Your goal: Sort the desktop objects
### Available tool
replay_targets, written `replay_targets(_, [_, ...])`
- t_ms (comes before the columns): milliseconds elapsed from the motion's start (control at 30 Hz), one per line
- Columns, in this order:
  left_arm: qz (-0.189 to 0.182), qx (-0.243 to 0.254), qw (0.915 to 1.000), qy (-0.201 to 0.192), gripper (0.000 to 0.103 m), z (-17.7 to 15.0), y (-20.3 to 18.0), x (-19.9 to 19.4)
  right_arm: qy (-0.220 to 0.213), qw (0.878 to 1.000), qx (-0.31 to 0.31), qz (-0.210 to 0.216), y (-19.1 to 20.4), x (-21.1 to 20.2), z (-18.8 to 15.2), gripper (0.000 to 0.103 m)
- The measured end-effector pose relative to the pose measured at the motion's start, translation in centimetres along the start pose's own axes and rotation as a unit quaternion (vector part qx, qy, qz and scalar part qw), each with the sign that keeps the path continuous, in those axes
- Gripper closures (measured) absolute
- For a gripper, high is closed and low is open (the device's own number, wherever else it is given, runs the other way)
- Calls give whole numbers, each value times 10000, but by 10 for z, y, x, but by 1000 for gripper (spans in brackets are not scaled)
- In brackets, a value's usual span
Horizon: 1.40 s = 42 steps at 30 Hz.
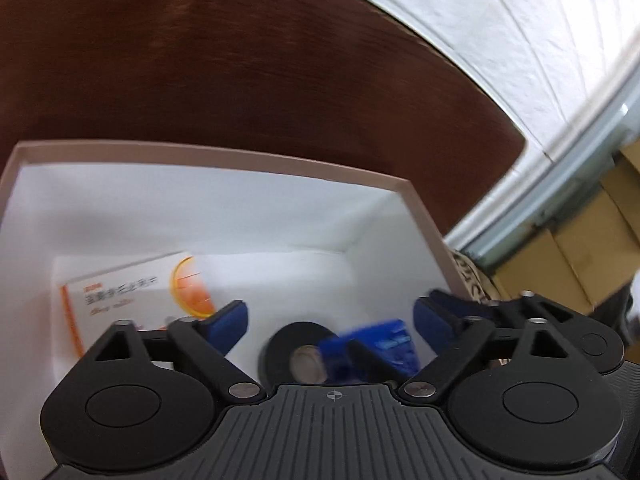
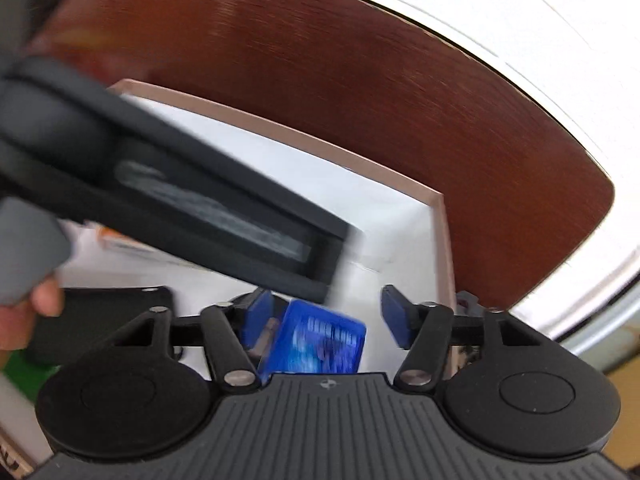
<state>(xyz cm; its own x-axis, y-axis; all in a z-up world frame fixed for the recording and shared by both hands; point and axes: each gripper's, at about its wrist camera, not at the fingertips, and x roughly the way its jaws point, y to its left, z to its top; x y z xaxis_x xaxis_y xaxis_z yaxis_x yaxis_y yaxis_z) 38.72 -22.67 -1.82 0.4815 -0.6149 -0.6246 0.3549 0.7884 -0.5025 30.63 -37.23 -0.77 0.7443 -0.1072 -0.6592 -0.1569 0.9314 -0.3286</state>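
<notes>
A white storage box with a pinkish rim (image 1: 240, 156) stands on the dark brown table (image 1: 240, 60). On its floor lie a white-and-orange medicine carton (image 1: 132, 292), a black tape roll (image 1: 288, 340) and a small blue packet (image 1: 392, 344), which is blurred. My left gripper (image 1: 332, 320) hangs over them, open wide, with nothing between its pads. In the right wrist view the blue packet (image 2: 320, 340) sits between the fingers of my right gripper (image 2: 326, 316). It is close to the left pad, and a clear gap shows at the right pad (image 2: 394, 316). The left gripper's blurred black body (image 2: 180, 192) crosses above.
A hand (image 2: 36, 308) holds the left gripper at the left edge. A dark flat object (image 2: 100, 320) lies low in the box. Cardboard cartons (image 1: 580, 248) stand past the table's right edge, below a white wall (image 1: 520, 40). The box rim (image 2: 320, 144) runs close ahead.
</notes>
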Motion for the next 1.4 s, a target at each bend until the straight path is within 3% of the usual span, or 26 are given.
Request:
replay_targets(100, [-186, -48, 9998, -1, 0, -1, 11, -9, -156, 9997, 189, -55, -6, -5, -7, 22])
replay_targets(300, [152, 102, 9997, -145, 0, -6, 11, -23, -152, 9996, 206, -68, -2, -21, -27, 3])
replay_targets(600, [265, 441, 9979, -404, 0, -29, -8, -59, -190, 9998, -21, -63, 32, -50, -46, 1])
replay_targets(767, [409, 598, 9955, -603, 0, -44, -19, -85, -299, 9990, 321, -83, 24, -54, -38, 1])
replay_targets(1000, [776, 683, 9921, -709, 0, -76, -30, -122, -542, 9929, 1026, 242, 23, -93, -69, 1])
replay_targets(1400, [1224, 980, 9839, -857, 0, -150, -44, -172, -891, 9836, 1570, -16, 43, -157, -121, 1])
